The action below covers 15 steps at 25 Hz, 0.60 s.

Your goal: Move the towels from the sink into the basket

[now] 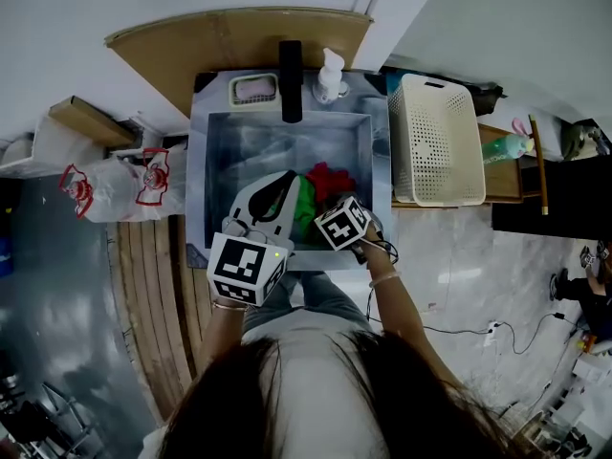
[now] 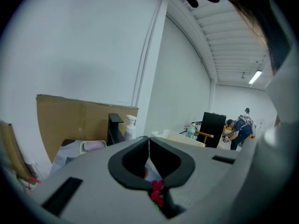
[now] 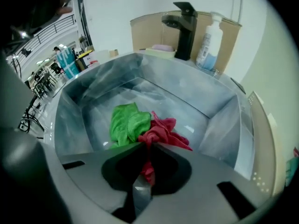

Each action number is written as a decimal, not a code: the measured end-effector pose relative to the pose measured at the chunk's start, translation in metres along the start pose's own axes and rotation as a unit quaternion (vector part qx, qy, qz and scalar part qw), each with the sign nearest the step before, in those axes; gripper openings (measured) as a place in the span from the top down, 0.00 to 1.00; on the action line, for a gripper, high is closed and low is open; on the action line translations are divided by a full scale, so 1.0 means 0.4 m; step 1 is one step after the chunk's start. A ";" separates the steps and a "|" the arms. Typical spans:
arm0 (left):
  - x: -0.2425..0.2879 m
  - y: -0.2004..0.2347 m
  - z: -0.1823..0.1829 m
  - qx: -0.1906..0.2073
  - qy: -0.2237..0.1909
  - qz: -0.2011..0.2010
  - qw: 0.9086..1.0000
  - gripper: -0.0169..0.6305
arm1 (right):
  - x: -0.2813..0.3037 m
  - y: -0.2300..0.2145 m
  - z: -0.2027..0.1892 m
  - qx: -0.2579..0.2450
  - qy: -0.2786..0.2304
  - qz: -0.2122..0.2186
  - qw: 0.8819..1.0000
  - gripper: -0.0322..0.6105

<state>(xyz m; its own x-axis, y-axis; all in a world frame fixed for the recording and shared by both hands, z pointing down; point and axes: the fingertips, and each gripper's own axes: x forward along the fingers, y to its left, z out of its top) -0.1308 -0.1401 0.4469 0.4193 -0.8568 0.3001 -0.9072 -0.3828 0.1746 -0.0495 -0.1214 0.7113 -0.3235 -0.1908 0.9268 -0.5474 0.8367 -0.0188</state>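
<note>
1. Pale walls and a marbled floor surround a rectangular steel sink [image 1: 222, 161]. A white perforated plastic basket [image 1: 435, 142] stands just beside its right rim.
2. Inside the basin, the crumpled red cloth towel [image 3: 163, 132] lies against the crumpled green cloth towel [image 3: 127, 122], and the two touch.
3. The right gripper [image 3: 145, 146] points steeply down into the basin. Its jaws are clamped on a gathered fold of the red towel, with a tuft showing between them.
4. The left gripper [image 2: 148, 141] hangs over the near left part of the sink. Its jaws meet tip to tip with nothing pinched at the tips.
5. The step in hand looks like lifting out the red towel.
   - Keep the clamp firm and rise straight up until the loose end clears the sink wall.
   - Check that the green towel is not dragged along.
   - Then swing right, over the rim, and let go only once above the basket's mouth.
6. Direction: the pinched end of the red towel points up into the jaws. The loose end fans out over the basin floor, away from the gripper and to the right in the right gripper view.
7. Long axis: the cloth is bunched, so this is weak. I judge it runs from the jaws outward along that ridge of fabric.
</note>
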 end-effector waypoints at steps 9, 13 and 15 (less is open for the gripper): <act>-0.008 -0.016 0.020 0.011 -0.005 -0.014 1.000 0.96 | -0.099 -0.012 0.064 0.063 -0.080 -0.009 0.995 0.88; -0.014 -0.017 0.032 0.014 -0.009 -0.016 1.000 0.96 | -0.150 -0.022 0.095 0.079 -0.111 -0.019 0.990 0.88; -0.020 -0.015 0.037 0.016 -0.011 -0.016 1.000 0.96 | -0.174 -0.026 0.108 0.084 -0.127 -0.025 0.988 0.88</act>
<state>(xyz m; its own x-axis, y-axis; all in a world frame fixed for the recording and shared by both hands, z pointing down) -0.1290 -0.1362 0.4295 0.4474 -0.8512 0.2746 -0.8942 -0.4202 0.1544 -0.0548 -0.1391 0.6309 -0.4644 -0.3699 0.8047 -0.6809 0.7302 -0.0573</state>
